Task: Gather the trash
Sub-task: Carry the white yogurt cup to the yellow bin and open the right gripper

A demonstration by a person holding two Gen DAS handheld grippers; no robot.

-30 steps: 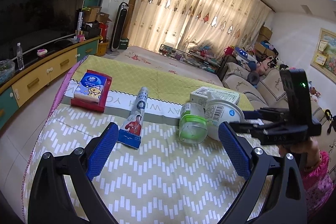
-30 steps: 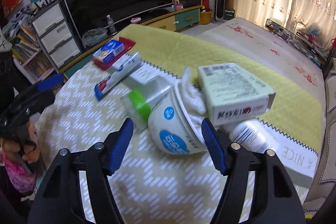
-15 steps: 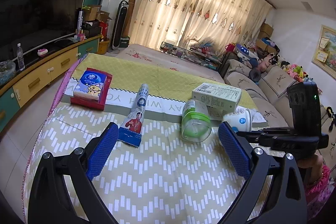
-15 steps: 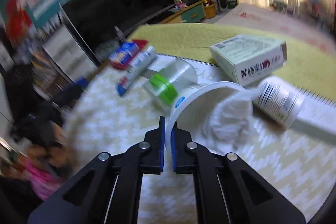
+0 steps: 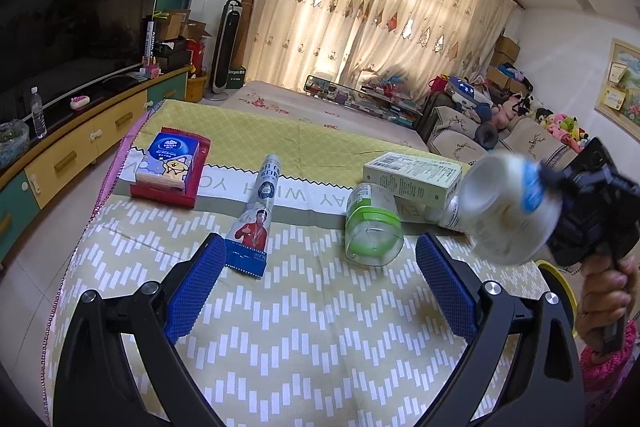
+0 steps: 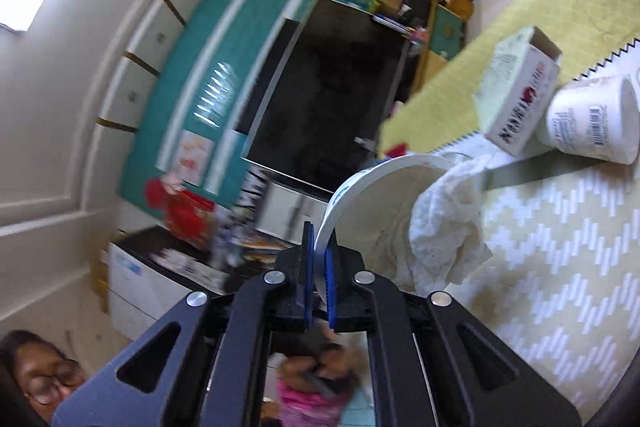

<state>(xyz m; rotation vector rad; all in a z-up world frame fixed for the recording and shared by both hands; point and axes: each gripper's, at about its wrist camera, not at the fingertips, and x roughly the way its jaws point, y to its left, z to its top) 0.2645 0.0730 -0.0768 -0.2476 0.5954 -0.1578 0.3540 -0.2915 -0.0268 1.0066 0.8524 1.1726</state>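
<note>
My right gripper [image 6: 319, 269] is shut on the rim of a white paper cup [image 6: 384, 203] with a crumpled tissue [image 6: 444, 227] inside, lifted and tilted above the table; the cup also shows blurred in the left wrist view [image 5: 508, 207]. My left gripper [image 5: 320, 287] is open and empty above the yellow tablecloth [image 5: 300, 327]. On the table lie a clear cup with a green band [image 5: 372, 231], a pale green box [image 5: 412, 179], a white tub [image 6: 596, 119], a flattened tube [image 5: 258, 215] and a tissue pack [image 5: 170, 159].
The tissue pack lies on a red tray [image 5: 196, 187] at the table's left. A TV cabinet [image 5: 80, 139] runs along the left wall. A sofa with soft toys [image 5: 520, 139] stands at the right. A person's face [image 6: 44, 383] shows low in the right wrist view.
My right gripper closed on the cup's rim, then lifted it off the table and tipped it sideways. The left gripper stayed open and hardly moved.
</note>
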